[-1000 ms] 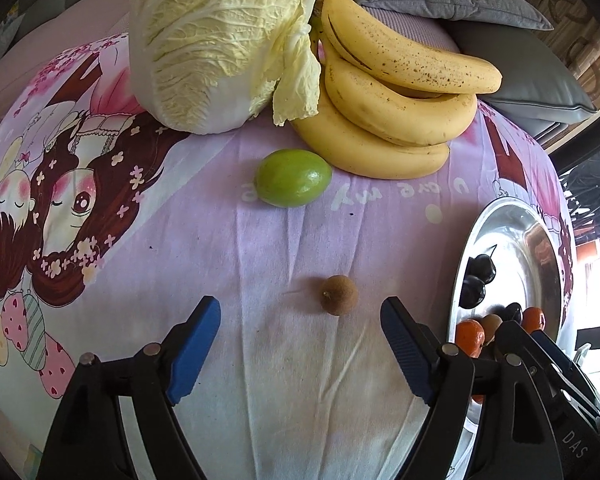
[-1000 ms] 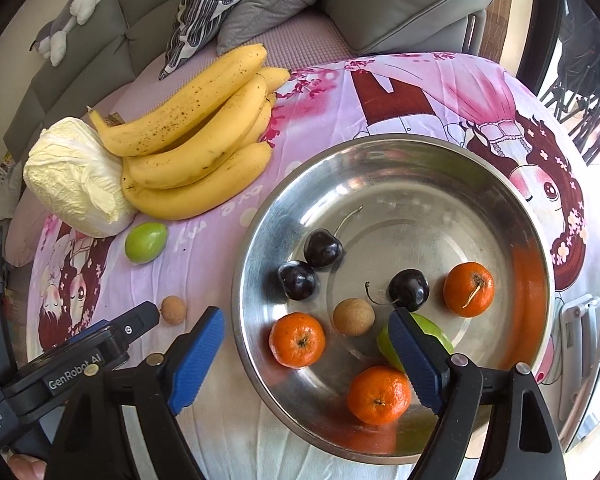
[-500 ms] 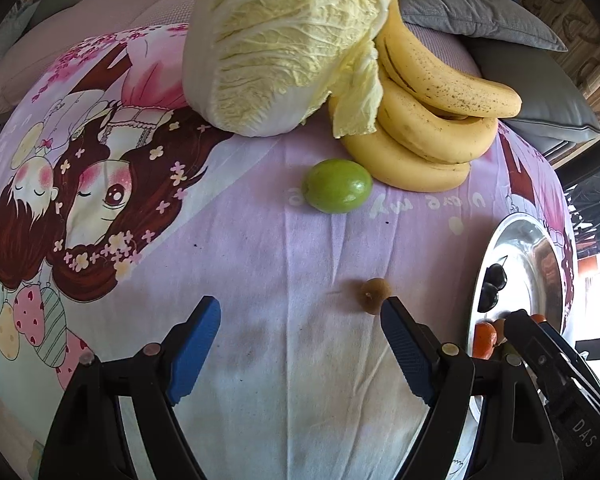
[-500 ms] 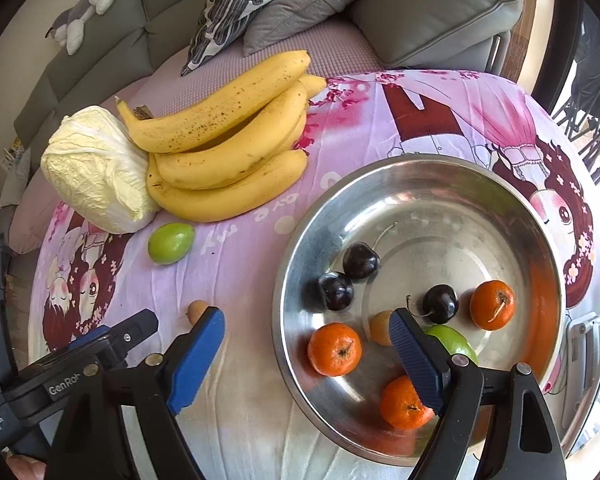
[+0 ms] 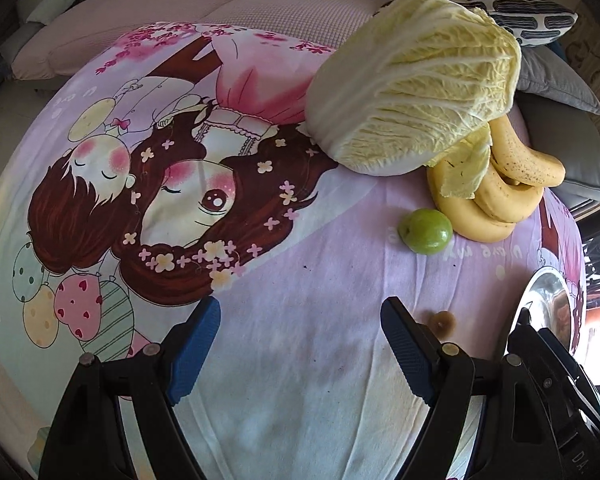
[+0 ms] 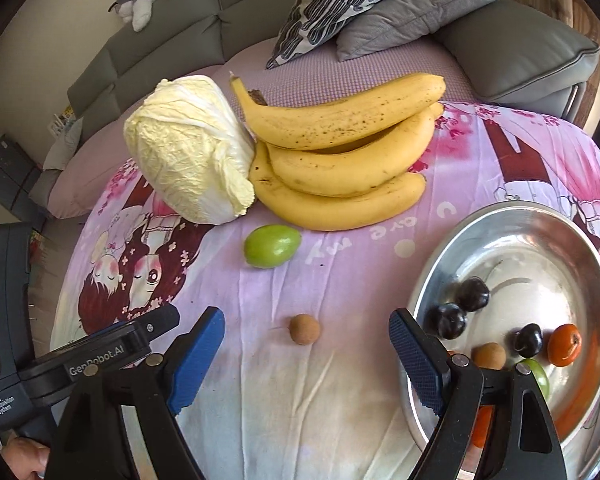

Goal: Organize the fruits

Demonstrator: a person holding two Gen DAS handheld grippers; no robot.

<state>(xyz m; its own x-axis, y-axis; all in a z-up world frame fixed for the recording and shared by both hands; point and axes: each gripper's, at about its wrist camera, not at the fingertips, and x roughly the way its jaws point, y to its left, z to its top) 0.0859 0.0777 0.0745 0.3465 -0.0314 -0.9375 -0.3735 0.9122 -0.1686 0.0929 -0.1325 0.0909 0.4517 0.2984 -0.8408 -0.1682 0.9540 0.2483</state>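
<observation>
Right wrist view first: my right claw [image 6: 306, 354] stands wide open and empty, tilted steeply down at the cloth-covered worktop [image 6: 340, 392]. Almost dead centre between its two blue pads, just ahead of the tips, sits the small brown longan [image 6: 305, 329], loose on the cloth and touching nothing. It is round, so I see no long axis to square up to; any wrist roll should do. Off the right pad lies the steel bowl [image 6: 452, 256], its near rim running under that finger, with cherries, another longan, oranges and a green fruit already inside. Further ahead of the claw, a little left of centre, is the green plum [image 6: 272, 245], and beyond it the bananas [image 6: 340, 164] and the cabbage [image 6: 188, 148].

From the left wrist view, my left claw [image 5: 300, 354] is also open and empty, but the same longan [image 5: 443, 322] lies outside its right finger, not between the pads. The plum [image 5: 425, 231] is ahead and off to the right as well.

So I judge the right claw the nearer and better lined up: a short drop forward, close on the longan, then a swing right to the bowl.
</observation>
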